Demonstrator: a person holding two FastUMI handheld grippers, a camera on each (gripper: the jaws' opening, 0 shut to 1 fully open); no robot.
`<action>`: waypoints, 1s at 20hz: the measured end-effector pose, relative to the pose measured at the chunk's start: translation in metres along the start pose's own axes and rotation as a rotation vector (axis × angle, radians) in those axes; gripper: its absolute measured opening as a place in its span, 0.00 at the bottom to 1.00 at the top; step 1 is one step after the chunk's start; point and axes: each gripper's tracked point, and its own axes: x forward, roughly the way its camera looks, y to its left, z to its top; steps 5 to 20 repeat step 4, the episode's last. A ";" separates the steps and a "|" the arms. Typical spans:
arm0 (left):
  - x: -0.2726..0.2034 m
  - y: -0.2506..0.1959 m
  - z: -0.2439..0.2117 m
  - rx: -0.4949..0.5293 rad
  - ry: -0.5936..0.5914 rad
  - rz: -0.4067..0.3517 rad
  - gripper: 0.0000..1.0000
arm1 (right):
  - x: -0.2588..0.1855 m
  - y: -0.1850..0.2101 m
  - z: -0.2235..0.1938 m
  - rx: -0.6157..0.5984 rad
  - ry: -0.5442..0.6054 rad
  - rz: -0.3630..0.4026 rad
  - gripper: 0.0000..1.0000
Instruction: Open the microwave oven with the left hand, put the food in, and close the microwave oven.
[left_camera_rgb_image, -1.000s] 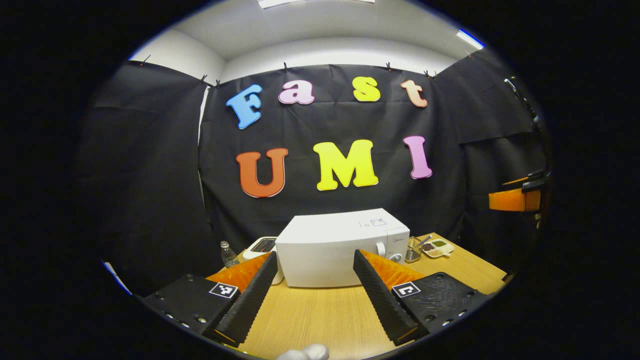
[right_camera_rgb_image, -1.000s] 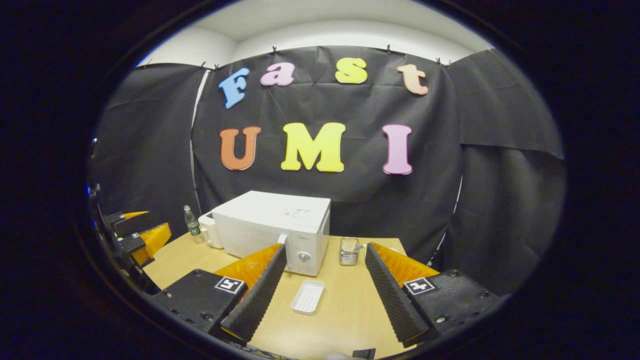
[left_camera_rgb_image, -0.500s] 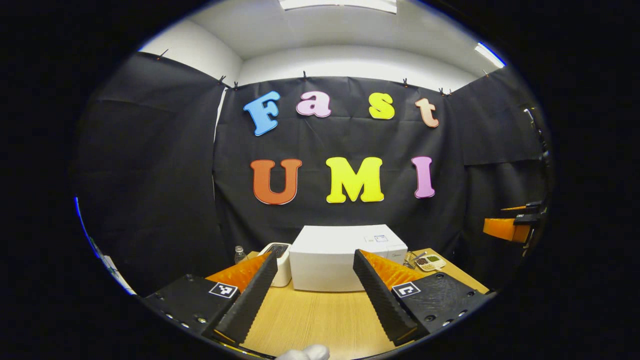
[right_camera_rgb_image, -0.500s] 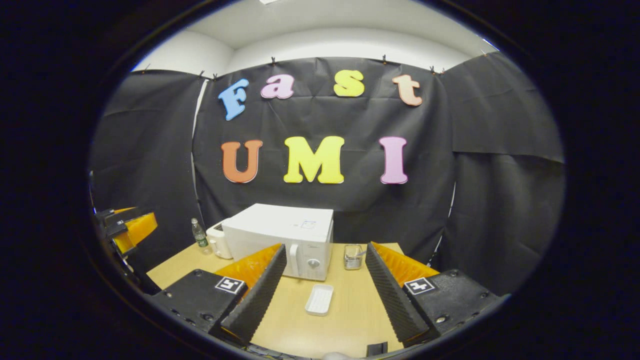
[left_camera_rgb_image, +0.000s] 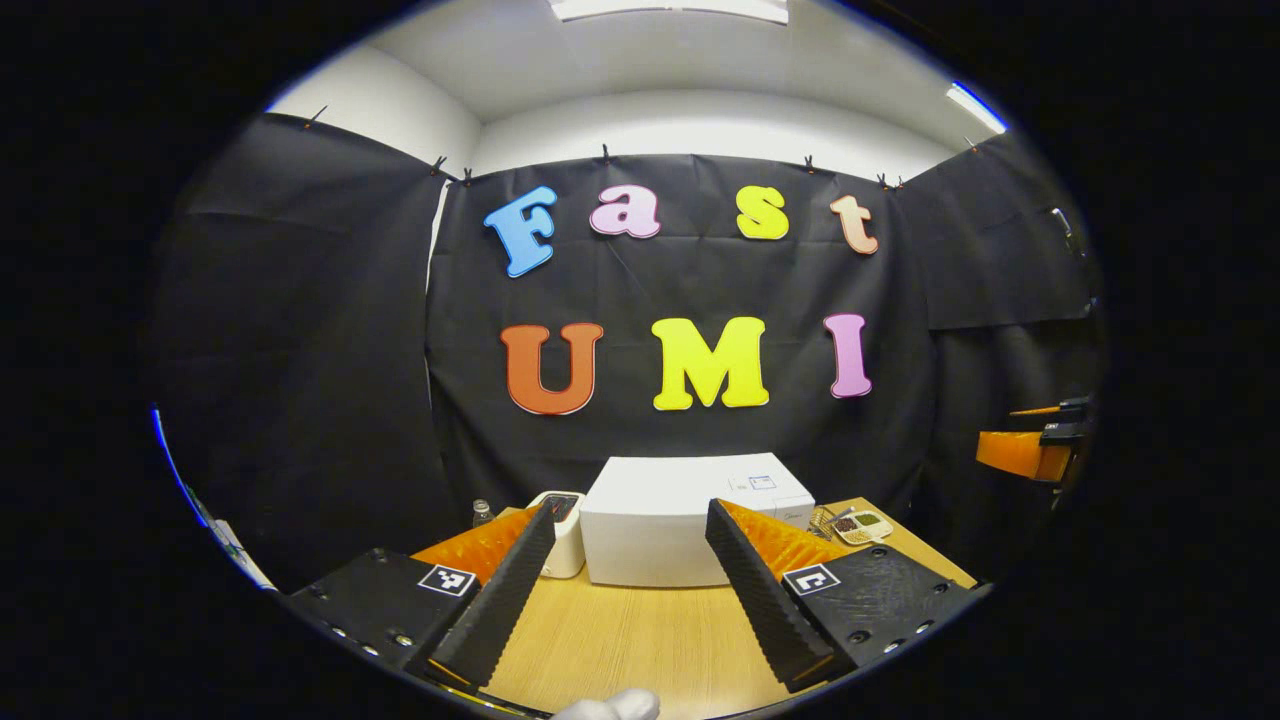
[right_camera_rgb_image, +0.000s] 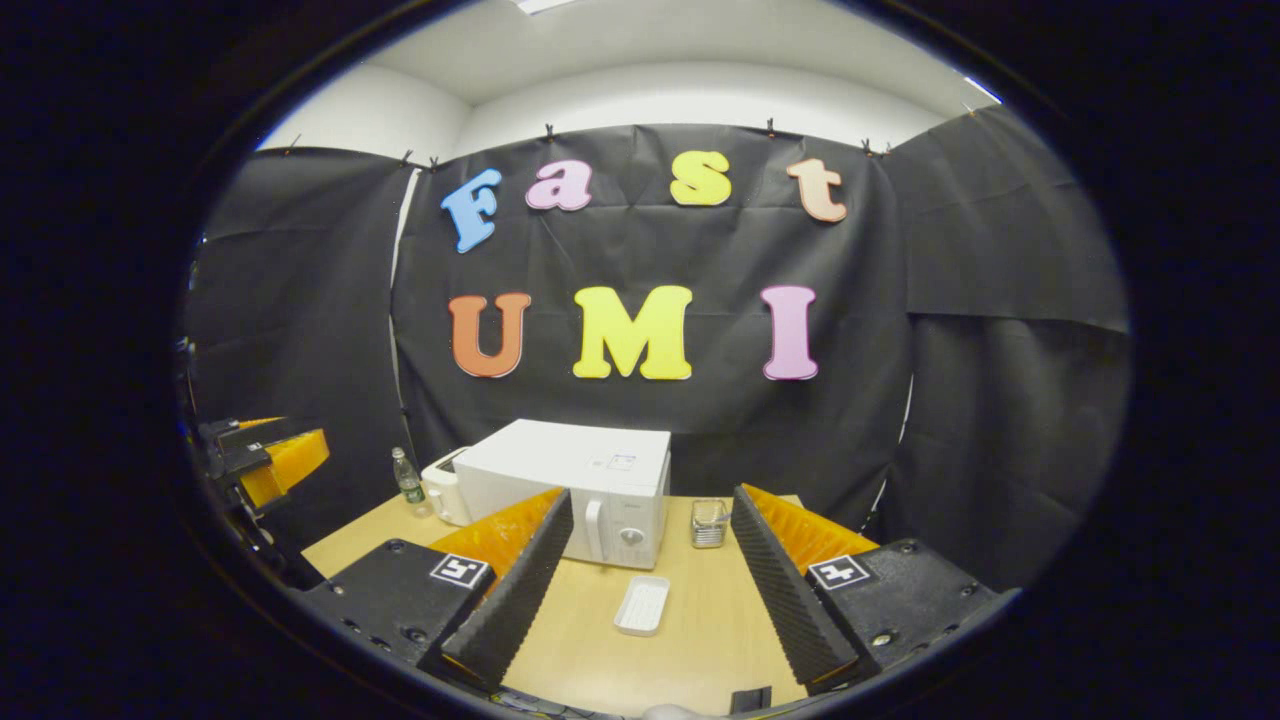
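Two grippers are mine, one in each hand, and both stand with jaws wide and nothing between them; my left gripper (left_camera_rgb_image: 630, 590) hangs above the wooden table (left_camera_rgb_image: 640, 640), its ribbed black fingers (left_camera_rgb_image: 500, 600) splayed toward five and seven o'clock; my right gripper (right_camera_rgb_image: 645, 600) is spread the same way over the same table (right_camera_rgb_image: 700, 640). Straight ahead at twelve o'clock of my left fingers sits the white microwave oven (left_camera_rgb_image: 690, 515), door shut, well apart from me; in the right gripper view it (right_camera_rgb_image: 570, 485) lies toward eleven o'clock, its handle and knob facing me. A white tray (right_camera_rgb_image: 642, 605) lies on the table just in front of that door, between my right fingers; whether it holds food I cannot tell. A small wire basket (right_camera_rgb_image: 708, 523) stands beside the oven at one o'clock; a bottle (right_camera_rgb_image: 407, 480) and a white appliance (right_camera_rgb_image: 445, 490) stand at its far side, toward ten o'clock. A divided dish of foodstuffs (left_camera_rgb_image: 862, 525) rests at two o'clock in the left gripper view.
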 end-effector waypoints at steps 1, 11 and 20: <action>0.000 -0.002 0.002 0.008 -0.002 -0.001 0.96 | 0.000 -0.002 0.000 -0.002 0.004 -0.003 1.00; 0.002 -0.008 0.002 0.022 -0.004 -0.009 0.96 | 0.001 -0.005 -0.002 -0.010 0.008 -0.006 1.00; 0.002 -0.008 0.002 0.022 -0.004 -0.009 0.96 | 0.001 -0.005 -0.002 -0.010 0.008 -0.006 1.00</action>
